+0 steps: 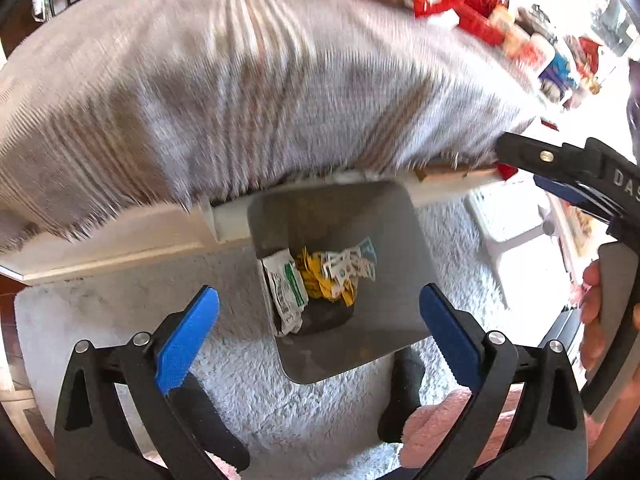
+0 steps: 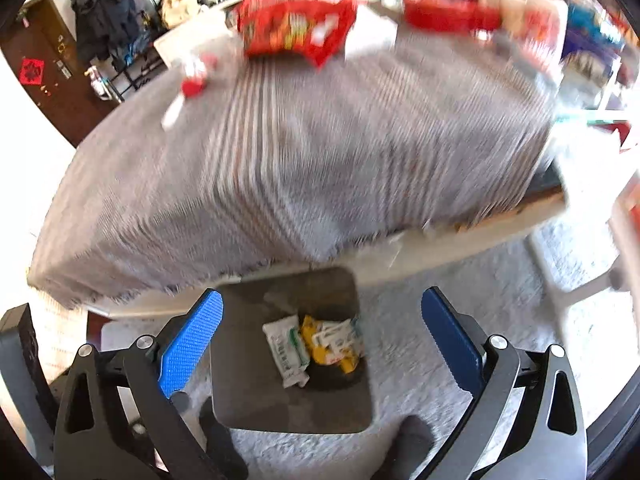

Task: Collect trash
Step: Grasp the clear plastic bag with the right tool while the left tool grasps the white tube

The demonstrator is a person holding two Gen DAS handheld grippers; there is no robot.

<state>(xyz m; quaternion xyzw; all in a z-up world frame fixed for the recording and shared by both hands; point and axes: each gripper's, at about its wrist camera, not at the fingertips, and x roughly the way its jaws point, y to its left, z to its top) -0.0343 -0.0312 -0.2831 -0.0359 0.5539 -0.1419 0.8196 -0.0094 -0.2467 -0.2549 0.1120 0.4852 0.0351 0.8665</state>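
Observation:
A grey trash bin (image 1: pixel 380 232) stands on the pale rug below the table edge; it also shows in the right wrist view (image 2: pixel 248 384). Inside lie a white-green wrapper (image 1: pixel 286 286), yellow scraps (image 1: pixel 320 280) and white packets (image 1: pixel 350 266). My left gripper (image 1: pixel 320 332) is open and empty above the bin. My right gripper (image 2: pixel 322 340) is open and empty above the bin too; its body shows at the right of the left wrist view (image 1: pixel 560 168). A red snack bag (image 2: pixel 292 28) and a small red-white wrapper (image 2: pixel 194 80) lie on the striped tablecloth (image 2: pixel 300 160).
The striped cloth covers a low white table (image 1: pixel 120 236) and hangs over its edge. Red boxes and jars (image 1: pixel 480 16) crowd the far side. A shaggy white rug (image 1: pixel 100 312) covers the floor. A coat rack and a dark door (image 2: pixel 52 72) stand at back left.

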